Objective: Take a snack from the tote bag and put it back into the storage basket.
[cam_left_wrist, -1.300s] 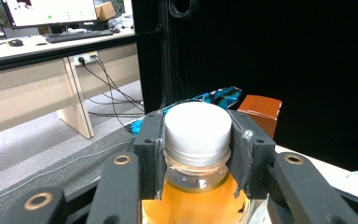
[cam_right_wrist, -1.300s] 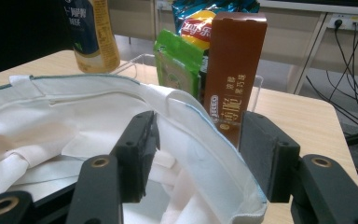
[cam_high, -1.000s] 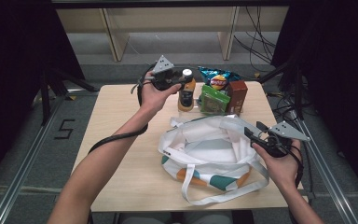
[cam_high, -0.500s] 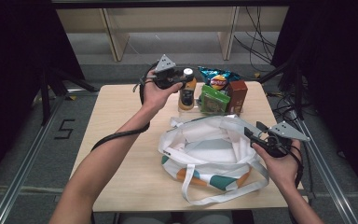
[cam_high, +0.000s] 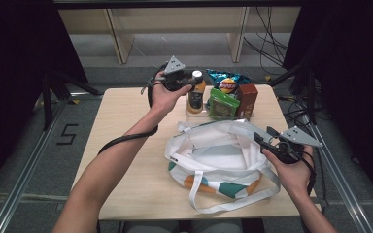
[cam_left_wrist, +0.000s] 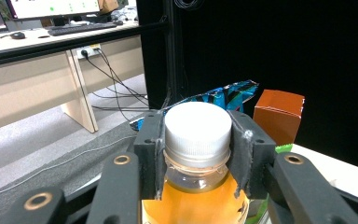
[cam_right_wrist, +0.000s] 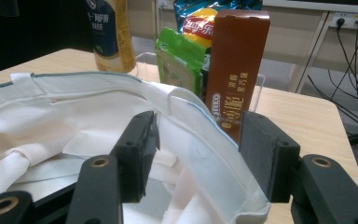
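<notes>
Nearest the person, the right gripper (cam_high: pixel 268 139) straddles the rim of the white tote bag (cam_high: pixel 218 160), its jaws standing apart with the fabric edge between them; the pads do not visibly pinch it. The bag lies open on the table (cam_high: pixel 126 116), handles trailing toward the near edge. Beyond it stand a green packet (cam_high: pixel 222 103), a brown carton (cam_high: pixel 247 98) and a chip bag (cam_high: pixel 227 81). Farthest, the left gripper (cam_left_wrist: pixel 196 154) is half closed, both pads pressed on the white cap of the orange drink bottle (cam_left_wrist: pixel 196 186), which stands upright beside the packet. The left forearm reaches forward across the table; the right hand rests at the bag's right side.
</notes>
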The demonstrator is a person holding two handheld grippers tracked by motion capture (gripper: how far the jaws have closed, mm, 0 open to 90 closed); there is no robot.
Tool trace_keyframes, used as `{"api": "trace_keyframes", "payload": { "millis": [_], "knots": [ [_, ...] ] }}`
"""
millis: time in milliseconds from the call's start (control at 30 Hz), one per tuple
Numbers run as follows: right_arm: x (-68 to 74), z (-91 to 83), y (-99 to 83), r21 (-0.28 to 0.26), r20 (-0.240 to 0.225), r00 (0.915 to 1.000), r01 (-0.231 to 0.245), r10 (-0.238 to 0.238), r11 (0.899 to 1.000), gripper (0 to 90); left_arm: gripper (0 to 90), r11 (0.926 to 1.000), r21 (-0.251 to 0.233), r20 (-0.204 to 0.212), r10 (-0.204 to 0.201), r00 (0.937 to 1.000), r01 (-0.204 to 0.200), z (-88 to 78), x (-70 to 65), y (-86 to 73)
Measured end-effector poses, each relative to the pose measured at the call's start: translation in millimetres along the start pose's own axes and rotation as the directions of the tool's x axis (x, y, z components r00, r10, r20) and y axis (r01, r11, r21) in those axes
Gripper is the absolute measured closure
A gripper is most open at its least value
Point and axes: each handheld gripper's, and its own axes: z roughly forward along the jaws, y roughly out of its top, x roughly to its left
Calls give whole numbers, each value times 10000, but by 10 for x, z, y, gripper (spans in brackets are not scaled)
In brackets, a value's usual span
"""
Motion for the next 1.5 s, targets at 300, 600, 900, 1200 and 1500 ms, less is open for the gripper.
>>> {"api": "trace_keyframes", "payload": {
  "millis": [300, 600, 900, 1200, 1500],
  "knots": [
    [-10, 9, 0, 0, -17, 10000, 87, -87, 10000, 466, 587, 9999, 103, -7, 76, 10000, -76, 41, 17, -23],
    [-2, 7, -3, 1, -27, 10000, 57, -57, 10000, 466, 587, 9996, 179, -67, 211, 9998, -209, 77, 40, -63],
    [10, 14, -11, -132, 62, 9999, -88, 89, 9999, 466, 587, 9995, 314, -118, 110, 9999, -106, 102, 63, -103],
    [17, 21, -12, -81, -133, 9998, -172, 171, 9998, 465, 587, 9990, 452, -155, 80, 9998, -73, 121, 75, -153],
    [11, 18, -15, 77, -153, 9999, -40, 41, 10000, 465, 587, 9982, 599, -173, 55, 9998, -45, 139, 91, -218]
  ]
}}
